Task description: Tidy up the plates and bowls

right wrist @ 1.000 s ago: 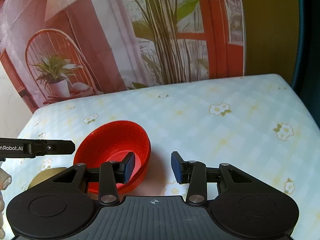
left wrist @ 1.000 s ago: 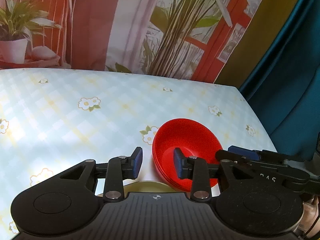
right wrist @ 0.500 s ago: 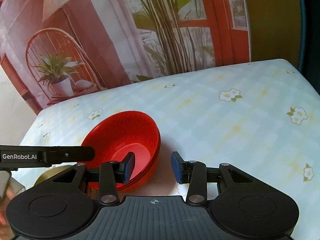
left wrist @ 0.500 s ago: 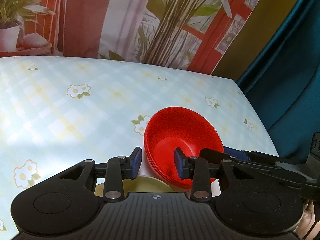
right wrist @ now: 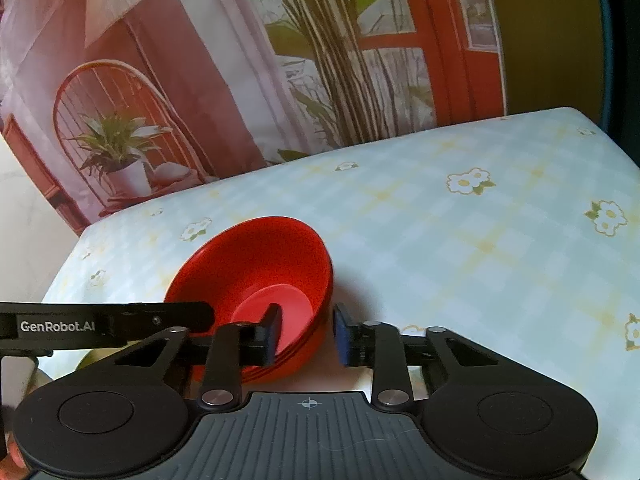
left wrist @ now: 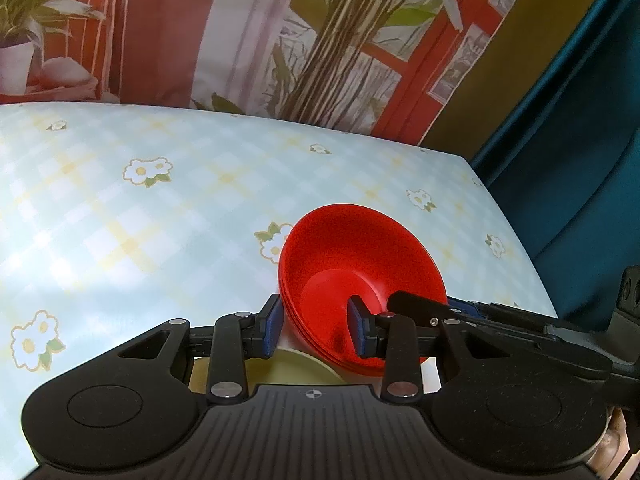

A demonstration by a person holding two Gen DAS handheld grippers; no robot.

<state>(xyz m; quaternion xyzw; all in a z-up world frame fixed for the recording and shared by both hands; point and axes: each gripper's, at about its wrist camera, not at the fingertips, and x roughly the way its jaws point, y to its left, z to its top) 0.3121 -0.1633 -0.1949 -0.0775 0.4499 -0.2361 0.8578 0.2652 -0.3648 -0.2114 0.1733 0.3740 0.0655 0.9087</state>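
A: Left wrist view first. Our left gripper (left wrist: 314, 330) straddles the near-left wall of the stack of red bowls (left wrist: 360, 256), one blue pad outside the wall, the other inside. The gap is narrow, but whether the pads press the wall we cannot tell. The stack sits tilted on the checked tablecloth (left wrist: 160, 220), near the table's right edge. A pale yellow dish (left wrist: 288, 368) shows just below our fingers, partly hidden by the gripper body.

B: And the right gripper (left wrist: 452, 306) comes in from the right in that view, its finger lying over the bowls' near rim.

A: Now the right wrist view. Our right gripper (right wrist: 306, 332) has the red bowls' (right wrist: 260, 260) right wall between its fingers, left pad inside, right pad outside.

B: Its jaws are closing, and a sliver of space remains by the outer pad. The left gripper (right wrist: 192, 318) reaches across from the left, touching the bowls' rim.
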